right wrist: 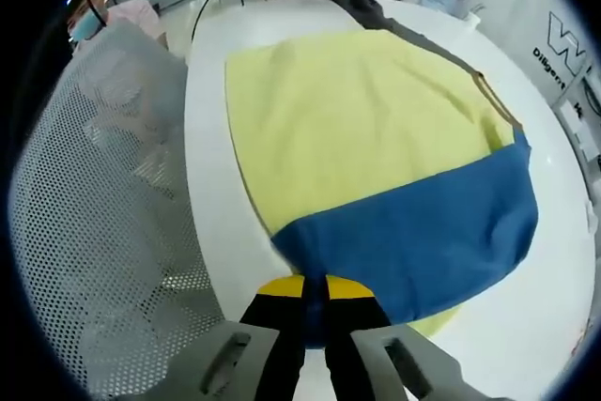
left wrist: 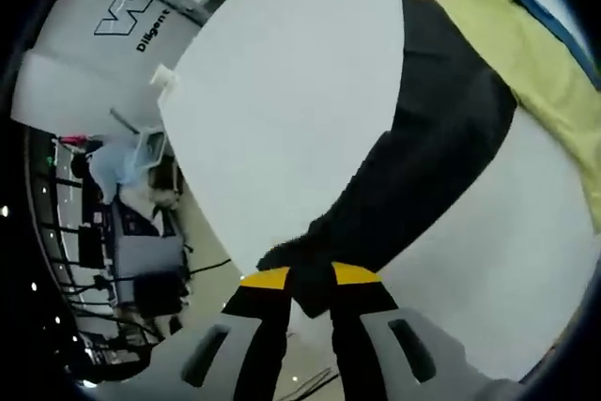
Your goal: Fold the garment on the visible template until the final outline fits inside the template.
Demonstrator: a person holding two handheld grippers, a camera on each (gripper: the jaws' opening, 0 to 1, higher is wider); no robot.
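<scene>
The garment lies on the table, one end by the table's edge, a mesh chair just beside that edge

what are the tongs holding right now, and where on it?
Both grip the garment: left tongs shut on the end of its black sleeve, right tongs shut on the blue section's edge.

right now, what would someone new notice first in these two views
The garment: a broad yellow panel with a blue band spread on the white table, its blue edge pinched in the right tongs at the bottom of the right gripper view. In the left gripper view, its black sleeve stretches down to the left tongs, which are shut on its end. A perforated grey chair back stands left of the table.
</scene>
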